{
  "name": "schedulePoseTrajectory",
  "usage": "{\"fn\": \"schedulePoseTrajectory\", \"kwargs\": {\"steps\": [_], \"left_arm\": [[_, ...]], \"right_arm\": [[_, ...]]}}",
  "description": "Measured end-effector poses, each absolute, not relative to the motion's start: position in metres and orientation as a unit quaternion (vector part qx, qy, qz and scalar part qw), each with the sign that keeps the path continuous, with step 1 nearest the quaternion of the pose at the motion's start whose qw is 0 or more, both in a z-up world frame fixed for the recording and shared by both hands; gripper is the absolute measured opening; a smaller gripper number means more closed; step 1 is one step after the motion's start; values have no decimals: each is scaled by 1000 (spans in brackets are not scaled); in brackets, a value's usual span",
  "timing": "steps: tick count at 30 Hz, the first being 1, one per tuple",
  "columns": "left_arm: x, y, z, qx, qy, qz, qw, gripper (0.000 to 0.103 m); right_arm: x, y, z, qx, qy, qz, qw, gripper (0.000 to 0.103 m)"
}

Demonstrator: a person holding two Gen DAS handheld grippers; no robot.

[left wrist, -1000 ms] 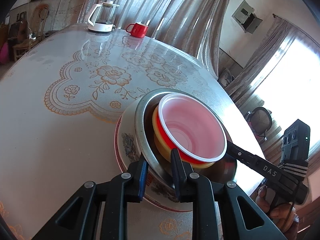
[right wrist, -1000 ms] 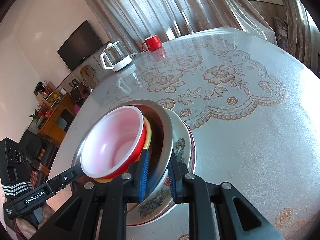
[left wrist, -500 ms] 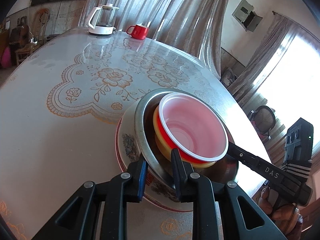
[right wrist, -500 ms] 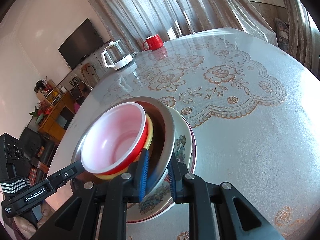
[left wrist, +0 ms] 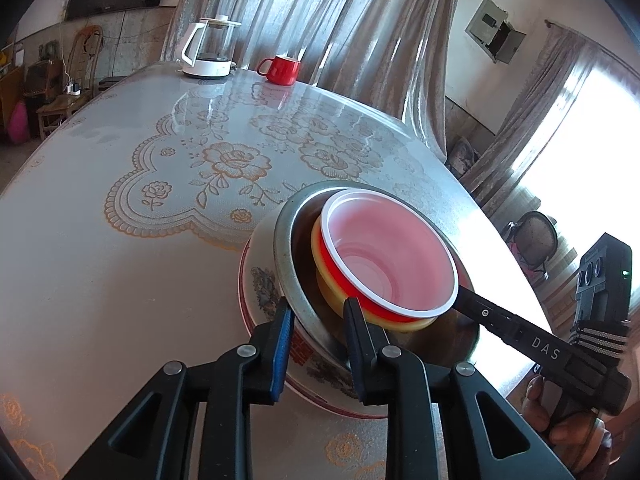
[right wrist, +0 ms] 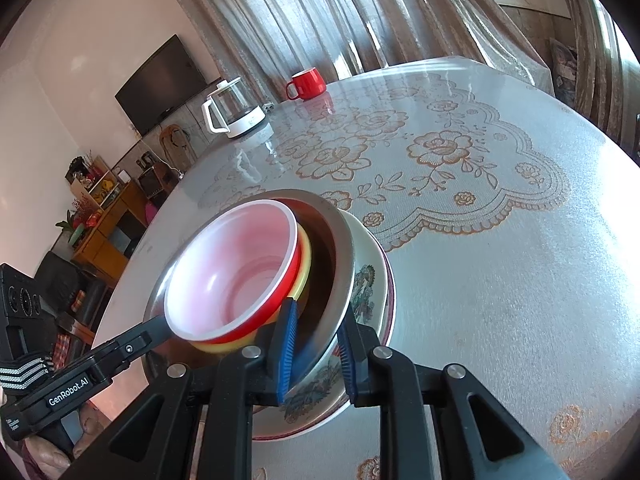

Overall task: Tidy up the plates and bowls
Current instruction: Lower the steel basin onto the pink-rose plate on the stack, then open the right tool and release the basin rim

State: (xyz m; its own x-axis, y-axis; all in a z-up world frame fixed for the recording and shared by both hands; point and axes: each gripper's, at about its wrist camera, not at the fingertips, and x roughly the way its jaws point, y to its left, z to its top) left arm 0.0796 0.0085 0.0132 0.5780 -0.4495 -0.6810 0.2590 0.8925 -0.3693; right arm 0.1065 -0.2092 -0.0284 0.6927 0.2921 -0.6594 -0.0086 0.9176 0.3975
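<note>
A stack stands near the table edge: a painted plate [left wrist: 262,280] [right wrist: 370,284] at the bottom, a steel bowl [left wrist: 286,240] [right wrist: 340,240] on it, then a yellow bowl [left wrist: 320,256] [right wrist: 305,256] and a red bowl with a white inside [left wrist: 388,256] [right wrist: 236,264] nested on top. My left gripper [left wrist: 318,312] is shut on the steel bowl's near rim, one finger inside and one outside. My right gripper [right wrist: 316,320] is shut on the opposite rim the same way; it also shows in the left wrist view [left wrist: 520,332].
A white-based glass kettle [left wrist: 210,50] [right wrist: 236,110] and a red mug [left wrist: 282,69] [right wrist: 306,83] stand at the table's far side. The round table [left wrist: 100,260] [right wrist: 500,280] has a lace-pattern cover. The table edge runs close beside the stack.
Both grippers keep their hold on the steel bowl's rim. The stack looks slightly shifted in view; the grip is unchanged.
</note>
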Motion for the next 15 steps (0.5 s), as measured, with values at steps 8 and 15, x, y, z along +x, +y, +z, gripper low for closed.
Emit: {"fn": "schedulePoseTrajectory", "kwargs": {"steps": [8, 15], "left_arm": [[76, 19, 15, -127, 408, -195, 883, 27], [73, 19, 17, -119, 400, -190, 889, 27]], "right_arm": [[103, -206, -26, 181, 385, 80, 901, 22], [93, -211, -21, 191, 371, 80, 905, 25]]}}
